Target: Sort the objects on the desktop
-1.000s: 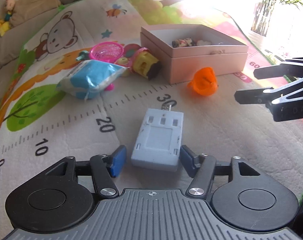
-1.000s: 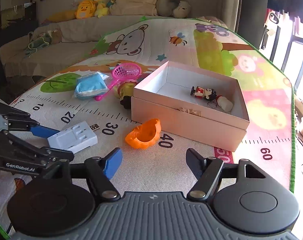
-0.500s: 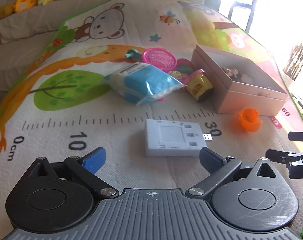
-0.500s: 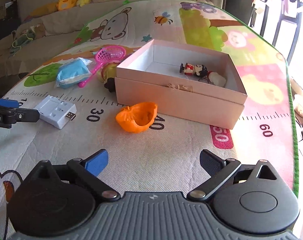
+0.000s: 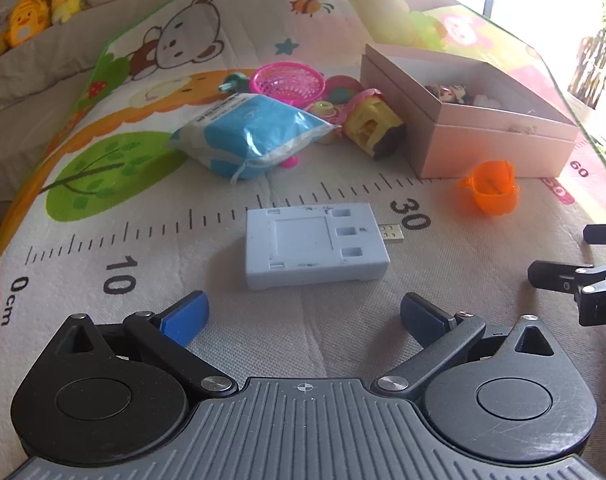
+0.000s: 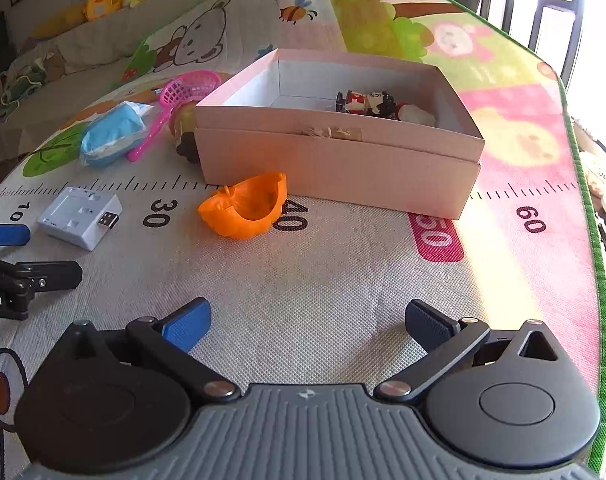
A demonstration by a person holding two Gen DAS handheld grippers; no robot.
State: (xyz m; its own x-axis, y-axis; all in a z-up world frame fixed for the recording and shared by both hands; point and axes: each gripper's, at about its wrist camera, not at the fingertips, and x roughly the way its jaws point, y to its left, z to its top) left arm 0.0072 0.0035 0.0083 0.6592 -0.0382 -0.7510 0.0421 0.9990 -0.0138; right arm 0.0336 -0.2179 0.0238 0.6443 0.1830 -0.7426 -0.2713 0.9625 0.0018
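My left claw [image 5: 303, 316] and right claw [image 6: 308, 318] both spread wide, empty. White charger [image 5: 313, 246] left of pink box [image 6: 339, 152], orange cup [image 6: 245, 204] just before it. Risk — cup rolls if pinched off-centre; charger plug snags box rim.

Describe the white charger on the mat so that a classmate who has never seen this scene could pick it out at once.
Find the pink box on the play mat, then follow the printed ruler towards its low numbers. The white charger lies flat between 10 and 30. Unlike the colourful toys nearby, it is a plain pale slab with a USB plug sticking out.
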